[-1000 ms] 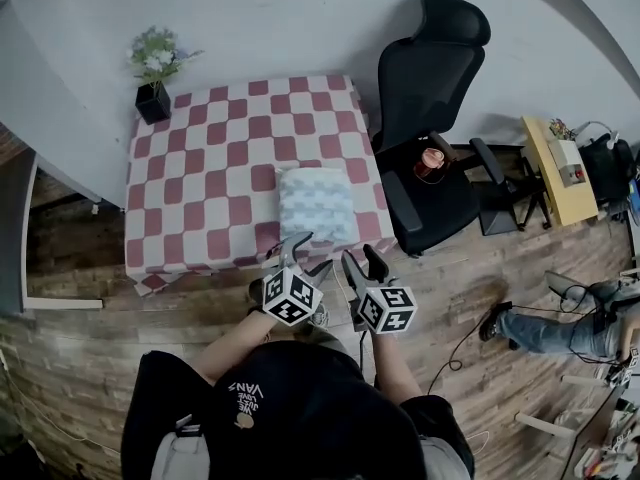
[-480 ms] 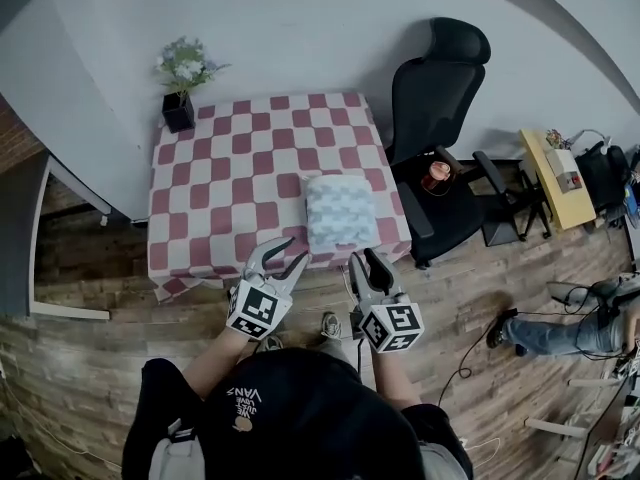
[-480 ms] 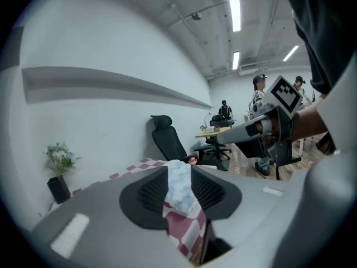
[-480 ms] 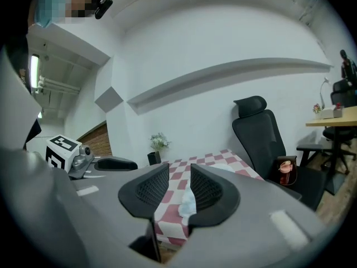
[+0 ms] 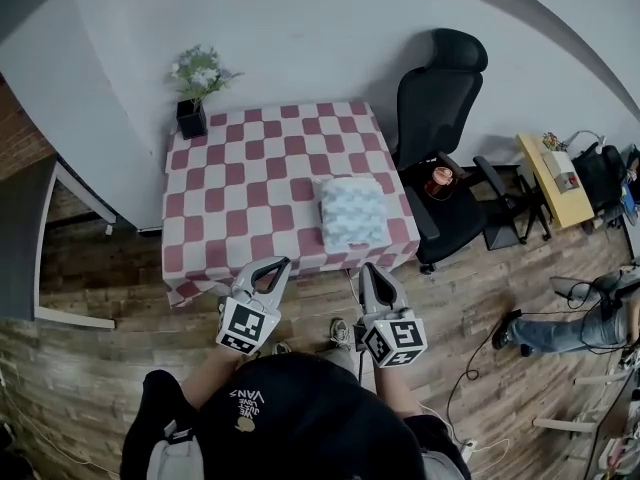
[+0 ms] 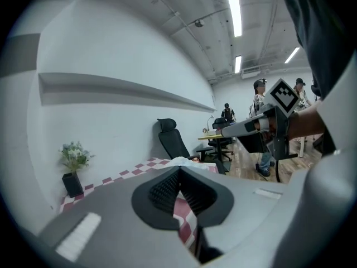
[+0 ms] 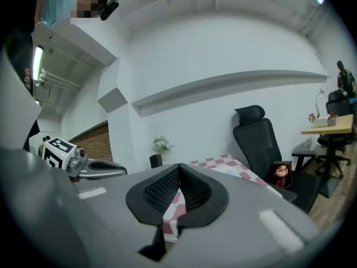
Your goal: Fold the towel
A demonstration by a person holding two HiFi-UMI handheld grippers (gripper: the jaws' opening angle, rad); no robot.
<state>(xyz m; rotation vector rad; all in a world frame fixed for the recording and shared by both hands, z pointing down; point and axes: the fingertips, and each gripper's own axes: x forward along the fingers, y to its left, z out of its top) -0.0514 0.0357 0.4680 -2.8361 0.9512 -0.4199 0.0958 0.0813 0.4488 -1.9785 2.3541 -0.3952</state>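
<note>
The towel [image 5: 352, 213] lies folded at the table's [image 5: 240, 168] near right. The left gripper [image 5: 278, 265] and right gripper [image 5: 367, 270], short of the near edge, have fingers just closed, empty. The fold looks done: keep clear of it.

**Left gripper** [image 5: 281, 263] and **right gripper** [image 5: 366, 268]: matt grey plastic shells. The jaws have just closed together on nothing and are lined with black ribbed pads [image 6: 163, 191]. Ahead of the 2 claws: tablecloth [image 5: 250, 178], matt checked cloth. Ahead of the right claw: towel [image 5: 352, 213], soft pale cloth with a puffy waffle texture. Beneath the claws: floor [image 5: 100, 368], wood-grain planks with a dull finish. Right of the right claw: chair [image 5: 437, 83], matt black.
</note>
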